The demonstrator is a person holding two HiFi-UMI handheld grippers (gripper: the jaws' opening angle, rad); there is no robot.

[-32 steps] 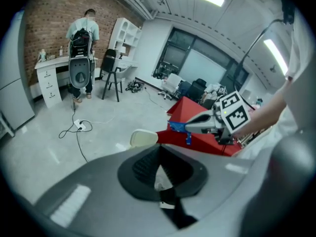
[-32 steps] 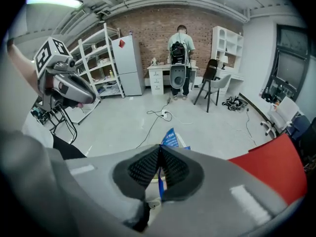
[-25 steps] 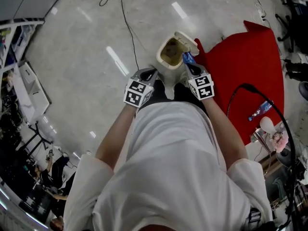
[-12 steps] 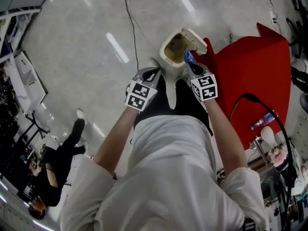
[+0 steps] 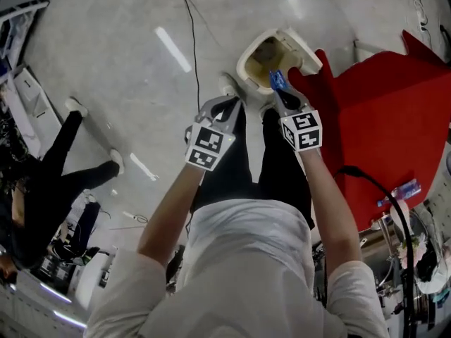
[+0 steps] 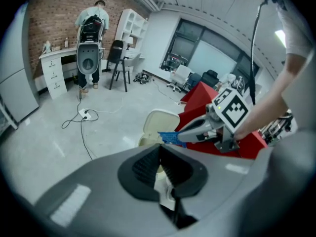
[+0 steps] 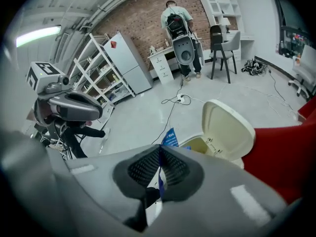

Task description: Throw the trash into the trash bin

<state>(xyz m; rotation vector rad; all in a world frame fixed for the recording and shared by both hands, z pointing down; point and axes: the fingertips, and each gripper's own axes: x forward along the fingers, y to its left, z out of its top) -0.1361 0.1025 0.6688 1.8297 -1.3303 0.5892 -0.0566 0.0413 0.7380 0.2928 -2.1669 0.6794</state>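
Head view: a person stands over the open bin (image 5: 243,67) on the floor, both grippers angled down at it. The right gripper (image 5: 277,86) pinches a blue wrapper (image 5: 275,80) at the bin's near rim, beside a red cloth (image 5: 394,111). The left gripper (image 5: 235,101) hangs alongside.

Left gripper view: its jaws meet at the tips, closed on nothing.

Right gripper view: the jaws are clamped on the wrapper, which pokes out toward the bin's mouth, lid (image 7: 229,127) up.

The carry looks nearly over. The next move calls for bringing the wrapper above the opening, then parting the jaws.
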